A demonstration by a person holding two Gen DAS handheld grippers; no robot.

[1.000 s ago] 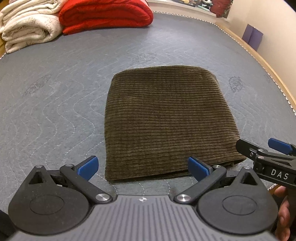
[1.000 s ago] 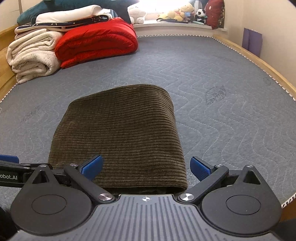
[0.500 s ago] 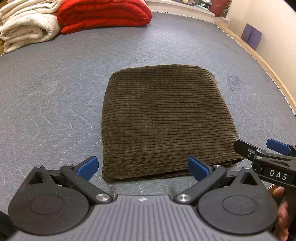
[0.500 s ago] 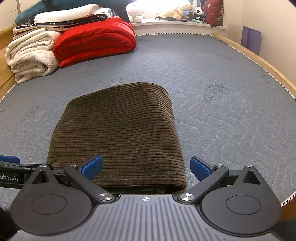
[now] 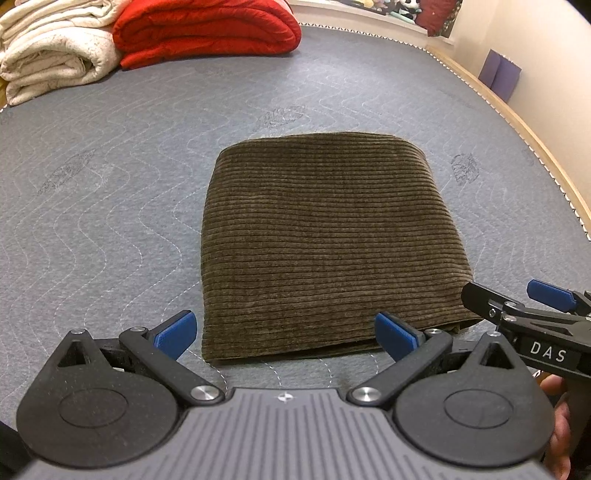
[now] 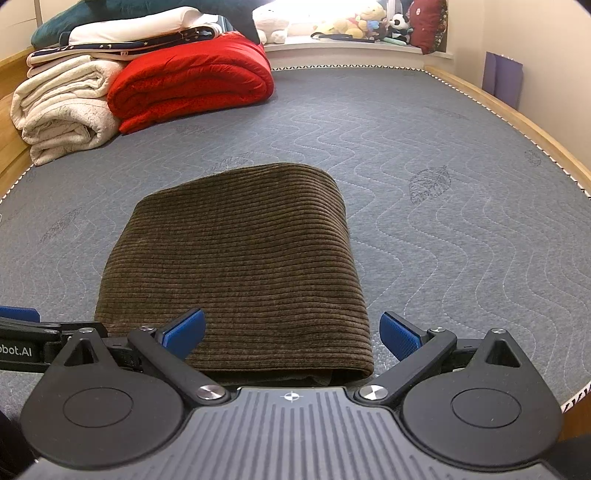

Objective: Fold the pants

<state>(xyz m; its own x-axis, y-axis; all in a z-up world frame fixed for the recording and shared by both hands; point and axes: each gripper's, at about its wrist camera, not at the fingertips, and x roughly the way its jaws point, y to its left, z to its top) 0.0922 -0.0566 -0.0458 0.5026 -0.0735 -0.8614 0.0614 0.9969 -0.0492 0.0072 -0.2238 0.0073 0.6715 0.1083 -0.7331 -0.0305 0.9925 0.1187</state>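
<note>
Dark olive corduroy pants (image 5: 325,236) lie folded into a thick rectangle on the grey quilted mattress (image 5: 110,206), also seen in the right wrist view as the pants (image 6: 240,258). My left gripper (image 5: 284,332) hovers open just short of the fold's near edge, holding nothing. My right gripper (image 6: 291,332) is open too, raised over the near right corner of the fold, with nothing between its blue pads. In the left wrist view the right gripper (image 5: 517,299) shows at the lower right with a hand (image 5: 557,424) behind it.
A rolled red quilt (image 6: 192,81) and cream blankets (image 6: 62,110) are stacked at the mattress's far left. Soft toys (image 6: 354,26) line the far sill. A wooden bed rail (image 6: 517,122) runs along the right, beside a purple item (image 6: 502,77) against the wall.
Both grippers have drawn back a little and lifted, so the folded pants sit slightly farther off in both views. The pants have not moved; both grippers stay open.
</note>
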